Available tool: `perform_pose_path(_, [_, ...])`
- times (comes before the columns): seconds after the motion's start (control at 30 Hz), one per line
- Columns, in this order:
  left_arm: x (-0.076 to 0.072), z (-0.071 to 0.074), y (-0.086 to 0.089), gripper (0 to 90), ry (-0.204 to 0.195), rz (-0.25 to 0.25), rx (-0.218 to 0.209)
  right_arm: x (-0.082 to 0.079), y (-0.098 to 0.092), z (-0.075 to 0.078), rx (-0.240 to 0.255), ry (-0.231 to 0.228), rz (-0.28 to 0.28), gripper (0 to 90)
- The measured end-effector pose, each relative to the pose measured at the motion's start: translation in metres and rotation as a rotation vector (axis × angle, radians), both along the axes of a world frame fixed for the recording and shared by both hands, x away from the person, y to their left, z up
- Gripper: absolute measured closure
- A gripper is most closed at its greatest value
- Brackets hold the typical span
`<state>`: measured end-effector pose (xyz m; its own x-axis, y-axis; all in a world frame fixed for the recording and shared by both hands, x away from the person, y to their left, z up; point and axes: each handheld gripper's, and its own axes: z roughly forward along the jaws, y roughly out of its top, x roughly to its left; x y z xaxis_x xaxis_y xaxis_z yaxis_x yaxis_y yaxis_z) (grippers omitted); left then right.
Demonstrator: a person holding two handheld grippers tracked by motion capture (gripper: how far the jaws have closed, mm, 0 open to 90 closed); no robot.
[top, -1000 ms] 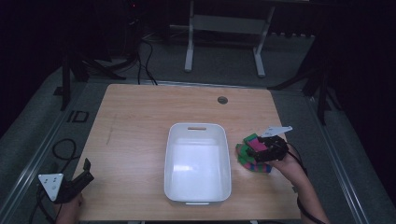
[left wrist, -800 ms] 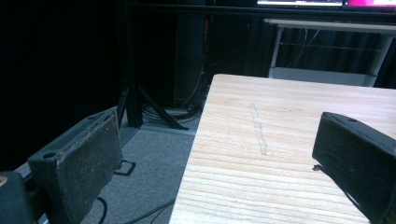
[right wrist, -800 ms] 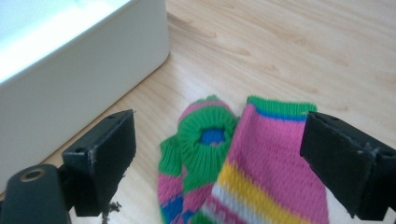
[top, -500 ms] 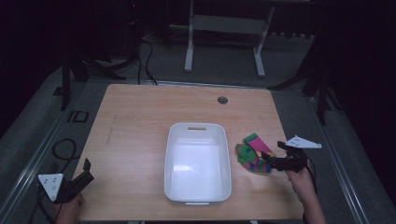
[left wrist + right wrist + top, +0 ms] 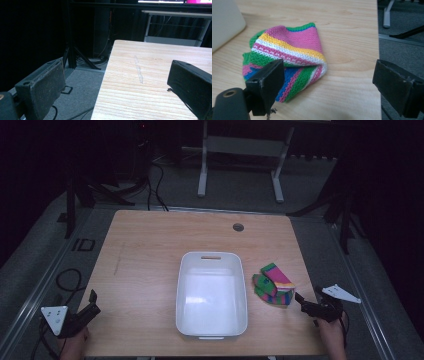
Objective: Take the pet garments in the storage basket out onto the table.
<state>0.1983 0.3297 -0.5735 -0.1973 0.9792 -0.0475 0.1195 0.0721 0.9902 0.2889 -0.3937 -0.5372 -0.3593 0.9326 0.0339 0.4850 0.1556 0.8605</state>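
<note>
The knitted cloth (image 5: 273, 284), striped in pink, yellow, green, blue and white, lies folded in a loose heap on the wooden table (image 5: 150, 255), just beside the right wall of the white tub (image 5: 212, 296). The tub looks empty, so if the work is to get the cloth into it, that step is not yet done; the cloth has been let go on the table rather than in the tub, and a fresh grab, a lift over the rim and a drop all remain, as far as I can judge.

The right gripper (image 5: 302, 301) sits near the table's right front corner, a little apart from the cloth and pointing toward it. Its jaws have just been opening and now stand spread wide with nothing between them. In the right gripper view the cloth (image 5: 287, 57) lies ahead and to the left, its near edge partly behind the left jaw, while the right jaw hangs over the table's edge. The pads do not seem to touch the knit, though the near fold is hidden there.

The left gripper (image 5: 87, 306) rests at the table's left front corner, well apart from tub and cloth, jaws spread over bare wood (image 5: 155, 75) and holding nothing.
</note>
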Motion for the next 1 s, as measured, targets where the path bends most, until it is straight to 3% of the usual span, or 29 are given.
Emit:
perform_pose_path(0.17, [0.000,0.000,0.000,1.9,-0.002,-0.001,0.001,-0.015,-0.004,-0.006,-0.014,-0.030,-0.050,10.4])
perform_pose_path(0.33, [0.000,0.000,0.000,1.8,-0.002,-0.001,0.002,-0.027,-0.008,-0.012,0.009,-0.052,-0.076,10.4])
perform_pose_path(1.0, [0.000,0.000,0.000,1.8,-0.003,0.001,0.002,-0.043,-0.019,-0.017,0.050,-0.080,-0.133,10.5])
